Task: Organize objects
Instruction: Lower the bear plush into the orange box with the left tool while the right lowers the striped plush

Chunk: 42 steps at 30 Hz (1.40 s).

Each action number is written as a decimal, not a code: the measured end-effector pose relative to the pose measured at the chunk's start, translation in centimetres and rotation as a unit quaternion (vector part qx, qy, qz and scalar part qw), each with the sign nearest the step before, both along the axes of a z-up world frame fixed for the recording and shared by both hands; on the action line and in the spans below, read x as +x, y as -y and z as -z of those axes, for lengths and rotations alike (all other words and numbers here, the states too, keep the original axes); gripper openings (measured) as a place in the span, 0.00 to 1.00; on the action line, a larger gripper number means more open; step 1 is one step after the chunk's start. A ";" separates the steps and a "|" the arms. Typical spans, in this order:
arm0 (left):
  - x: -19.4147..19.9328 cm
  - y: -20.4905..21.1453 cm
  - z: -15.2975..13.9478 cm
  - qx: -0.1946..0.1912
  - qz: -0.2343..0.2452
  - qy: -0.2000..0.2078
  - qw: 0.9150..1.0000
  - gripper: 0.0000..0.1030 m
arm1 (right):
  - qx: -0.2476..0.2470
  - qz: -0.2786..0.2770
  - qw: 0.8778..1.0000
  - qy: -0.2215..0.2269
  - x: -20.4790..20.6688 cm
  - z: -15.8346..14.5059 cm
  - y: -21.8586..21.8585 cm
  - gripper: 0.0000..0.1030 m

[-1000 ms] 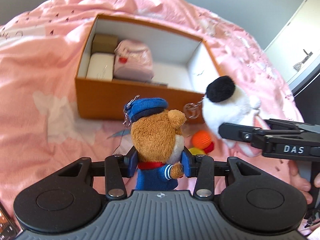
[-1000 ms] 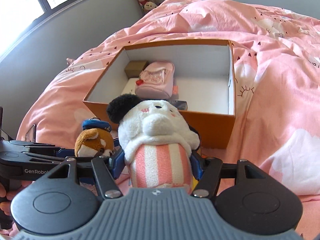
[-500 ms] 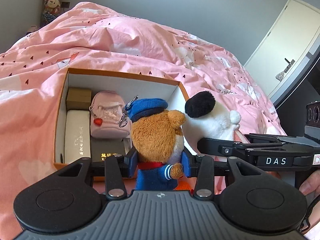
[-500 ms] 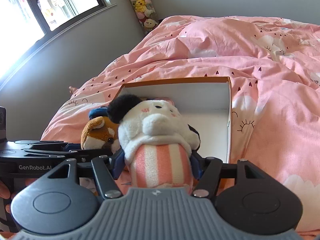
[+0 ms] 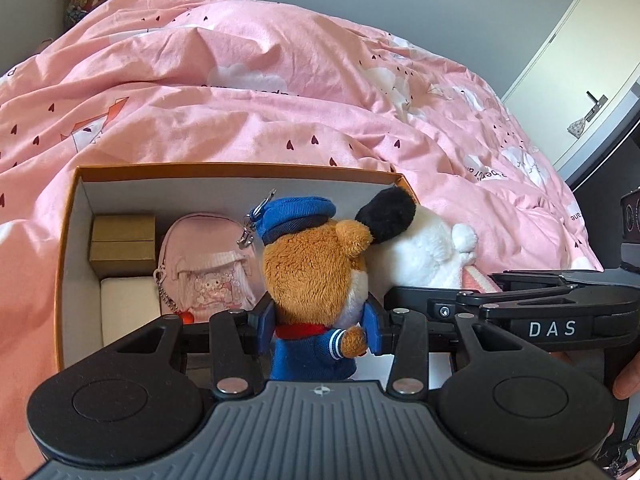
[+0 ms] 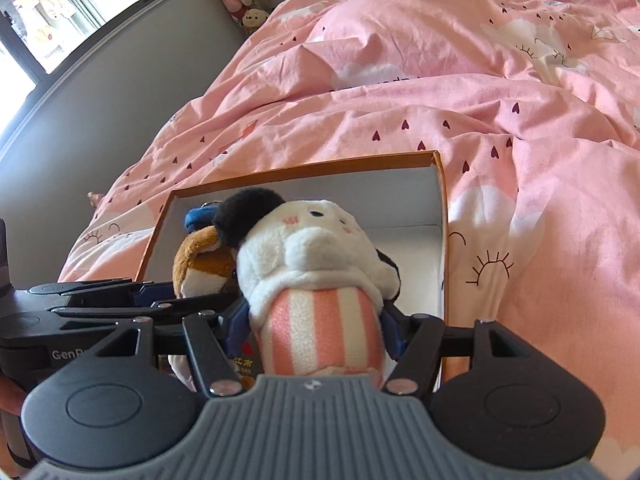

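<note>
The left gripper (image 5: 319, 322) presses its blue pads on the body of a brown bear (image 5: 316, 276) at the frame centre. The right gripper (image 6: 316, 326) clamps a white plush (image 6: 312, 264) by its striped body. Both toys hang over the orange box (image 5: 240, 170) on the pink blanket (image 5: 280, 92).

The bear plush (image 5: 316, 268) hides part of the pink pouch (image 5: 204, 264); the white case (image 5: 128, 304) is half hidden.
</note>
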<state>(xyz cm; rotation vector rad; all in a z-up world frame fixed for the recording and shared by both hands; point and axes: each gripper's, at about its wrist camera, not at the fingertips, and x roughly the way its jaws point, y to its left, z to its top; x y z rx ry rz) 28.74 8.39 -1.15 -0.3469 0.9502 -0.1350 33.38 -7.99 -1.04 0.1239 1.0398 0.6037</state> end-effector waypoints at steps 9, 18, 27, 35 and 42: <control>4.0 -1.1 2.9 -0.022 -0.007 -0.033 0.999 0.48 | -0.081 -0.042 0.995 0.049 2.0 2.0 -2.0 0.64; 6.5 -0.7 4.8 -0.011 -0.022 -0.073 0.997 0.49 | -0.191 -0.064 0.971 0.131 2.3 4.4 -5.0 0.64; 7.5 -0.5 5.6 -0.009 -0.020 -0.083 0.996 0.56 | -0.270 -0.098 0.942 0.174 2.8 6.1 -7.0 0.69; 6.5 -1.1 4.7 -0.015 -0.008 -0.070 0.997 0.64 | -0.239 -0.131 0.950 0.149 3.4 5.5 -6.5 0.76; 5.4 -1.3 3.7 -0.004 0.007 -0.065 0.998 0.62 | -0.210 -0.149 0.959 0.116 3.3 4.2 -5.5 0.76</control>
